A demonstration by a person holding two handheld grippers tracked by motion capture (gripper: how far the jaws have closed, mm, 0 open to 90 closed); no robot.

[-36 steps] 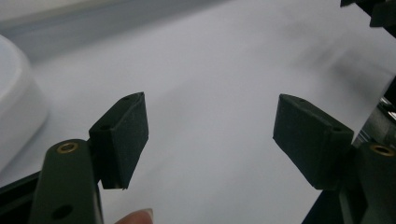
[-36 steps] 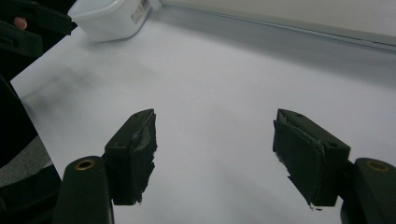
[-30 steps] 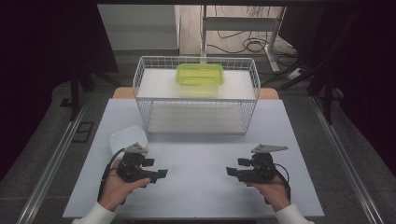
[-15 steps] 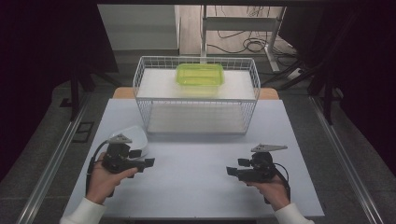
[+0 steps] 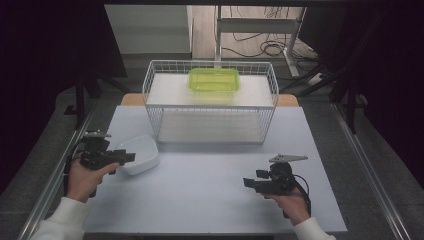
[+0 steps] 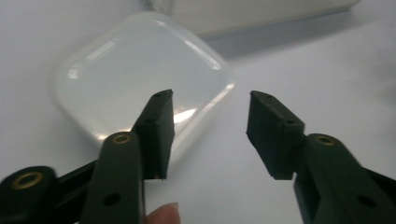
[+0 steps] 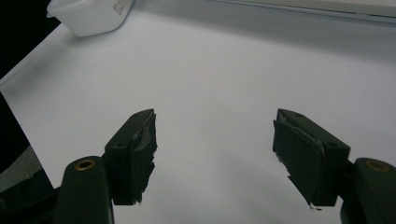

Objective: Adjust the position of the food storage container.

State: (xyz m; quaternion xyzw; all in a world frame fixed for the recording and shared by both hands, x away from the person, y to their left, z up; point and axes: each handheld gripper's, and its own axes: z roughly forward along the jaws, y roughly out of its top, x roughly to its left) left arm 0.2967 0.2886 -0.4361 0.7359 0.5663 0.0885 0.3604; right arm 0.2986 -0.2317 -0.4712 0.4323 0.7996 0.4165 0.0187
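A white translucent square container point(image 5: 138, 154) lies on the table's left side, in front of the wire basket. My left gripper point(image 5: 127, 157) is open at its near left edge, jaws pointing right over it. In the left gripper view the container point(image 6: 135, 77) sits just beyond the gripper point(image 6: 210, 126), its near corner between the jaws, and one fingertip point(image 6: 161, 123) overlaps its rim. My right gripper point(image 5: 248, 183) rests open on the table at the front right, pointing left, with nothing between its jaws point(image 7: 215, 149). A green container point(image 5: 214, 79) sits on top of the basket.
The white wire basket point(image 5: 210, 102) stands at the back middle of the table point(image 5: 210, 180). The table's left edge runs along a metal rail point(image 5: 55, 175). In the right gripper view the white container point(image 7: 88, 14) is far off at the upper left.
My left gripper has moved left and away from me, from the front of the table to the white container's left edge. The right gripper has stayed put.
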